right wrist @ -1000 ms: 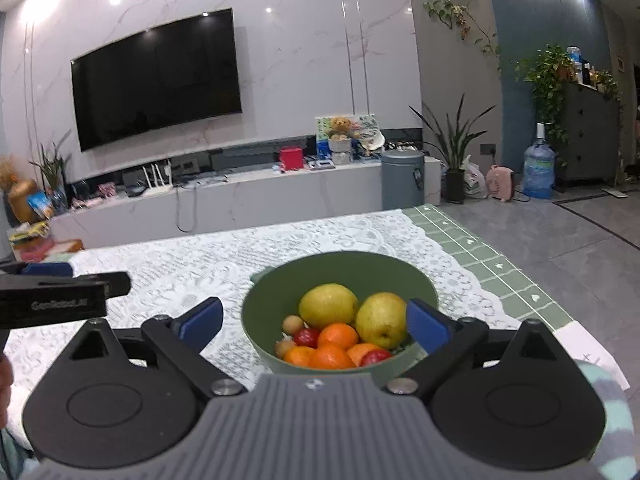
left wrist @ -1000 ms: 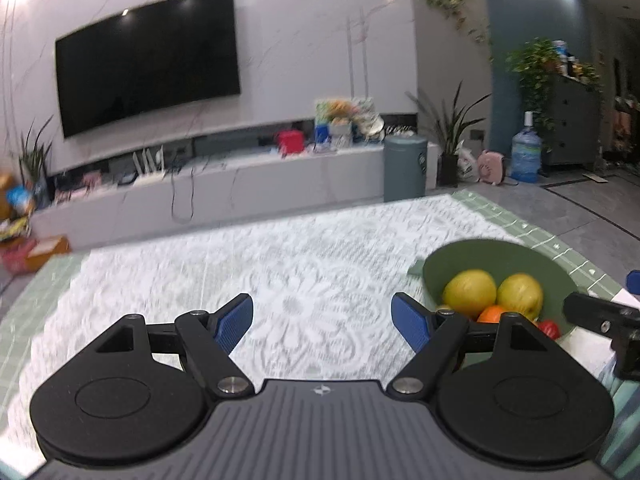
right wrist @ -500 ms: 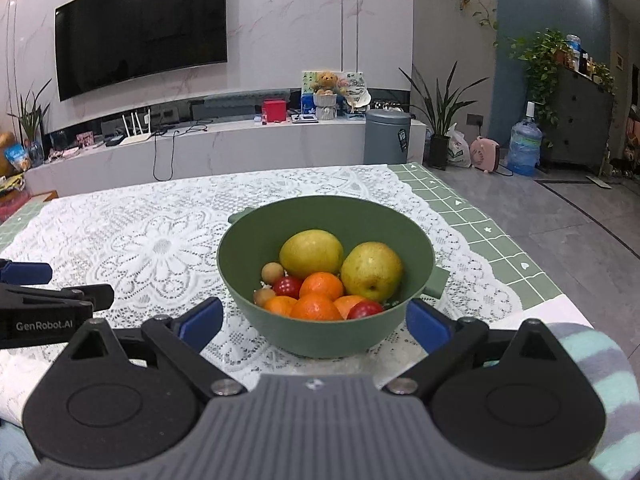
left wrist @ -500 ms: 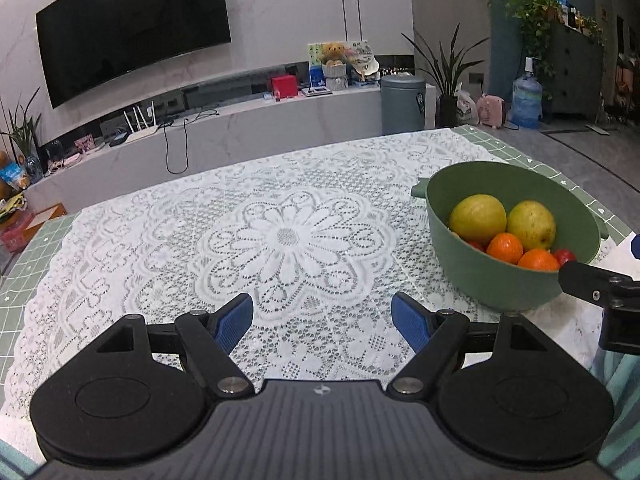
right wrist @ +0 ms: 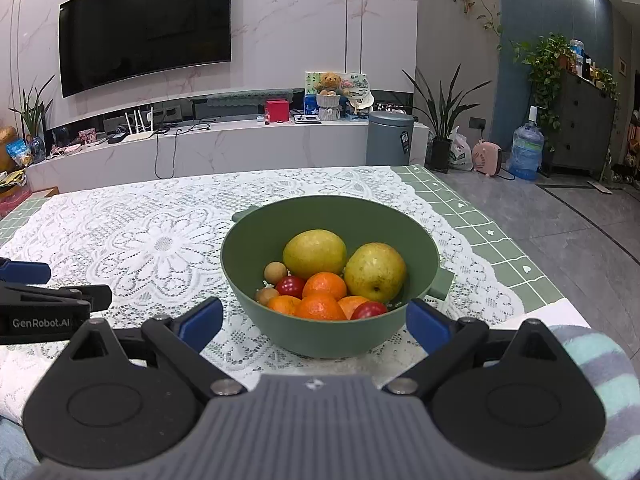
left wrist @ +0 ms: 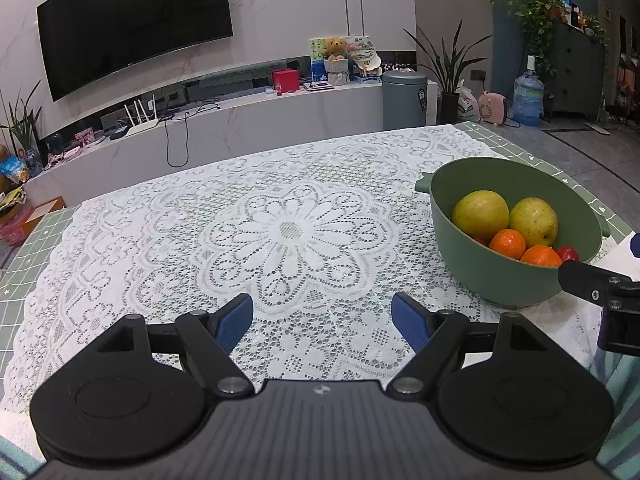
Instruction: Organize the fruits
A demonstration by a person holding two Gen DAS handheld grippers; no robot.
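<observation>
My left gripper (left wrist: 322,320): fingers spread wide, empty, over the lace cloth (left wrist: 292,232), left of the bowl.
Bowl (right wrist: 320,332): green, on the bench.
Fruit in bowl: two yellow-green pears (right wrist: 314,253), oranges (right wrist: 324,285), red tomatoes (right wrist: 290,285), small brown fruits (right wrist: 275,271).
My right gripper (right wrist: 314,322): fingers spread wide, empty, flanking the bowl's near side.
</observation>
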